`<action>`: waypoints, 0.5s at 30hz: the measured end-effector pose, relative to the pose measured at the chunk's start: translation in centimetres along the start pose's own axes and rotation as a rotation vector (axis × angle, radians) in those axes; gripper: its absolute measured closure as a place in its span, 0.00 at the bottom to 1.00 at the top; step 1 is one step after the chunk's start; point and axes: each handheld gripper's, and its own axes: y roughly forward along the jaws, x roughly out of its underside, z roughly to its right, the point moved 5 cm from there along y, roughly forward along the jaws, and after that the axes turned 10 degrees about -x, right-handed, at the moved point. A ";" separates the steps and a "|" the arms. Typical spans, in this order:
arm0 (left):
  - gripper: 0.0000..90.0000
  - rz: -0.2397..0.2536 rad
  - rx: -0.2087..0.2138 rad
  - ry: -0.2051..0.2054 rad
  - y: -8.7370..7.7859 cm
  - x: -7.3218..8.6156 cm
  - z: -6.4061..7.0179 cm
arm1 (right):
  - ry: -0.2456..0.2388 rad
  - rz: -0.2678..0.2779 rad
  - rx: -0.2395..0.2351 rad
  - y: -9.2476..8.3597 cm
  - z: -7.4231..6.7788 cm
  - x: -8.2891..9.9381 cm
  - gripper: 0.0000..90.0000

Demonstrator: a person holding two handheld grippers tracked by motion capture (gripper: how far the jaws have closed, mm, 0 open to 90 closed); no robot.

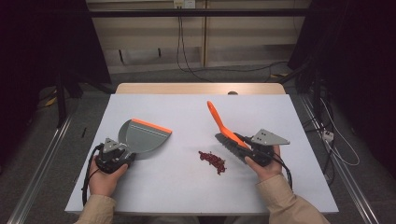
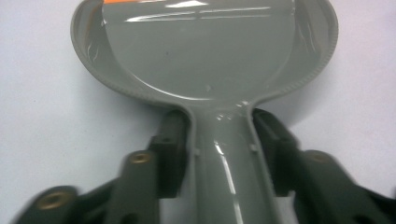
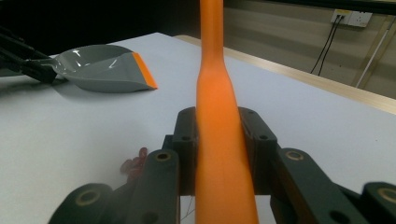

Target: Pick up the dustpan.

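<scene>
Brush (image 1: 227, 135) tilted, orange handle pointing up and away from person, bristles low, just right of red bean pile (image 1: 213, 162). Right gripper (image 1: 246, 150) clamped on handle. Dustpan (image 1: 142, 136) well left of pile, orange lip facing pile; left gripper (image 1: 125, 152) clasps its handle.
</scene>
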 end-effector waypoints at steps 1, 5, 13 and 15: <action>0.69 0.000 0.000 0.000 0.0 0.0 0.0 | 0.000 0.000 0.000 0.0 0.0 0.0 0.79; 0.70 0.023 -0.011 -0.011 -0.1 -0.2 -0.3 | 0.003 0.003 -0.002 0.0 0.0 0.0 0.79; 0.70 0.079 0.043 0.001 -1.3 -1.2 -0.2 | 0.009 0.004 0.003 -0.1 0.3 0.1 0.79; 0.70 0.090 0.068 0.044 -2.0 -1.8 0.4 | 0.009 0.004 0.005 -0.1 0.3 0.1 0.79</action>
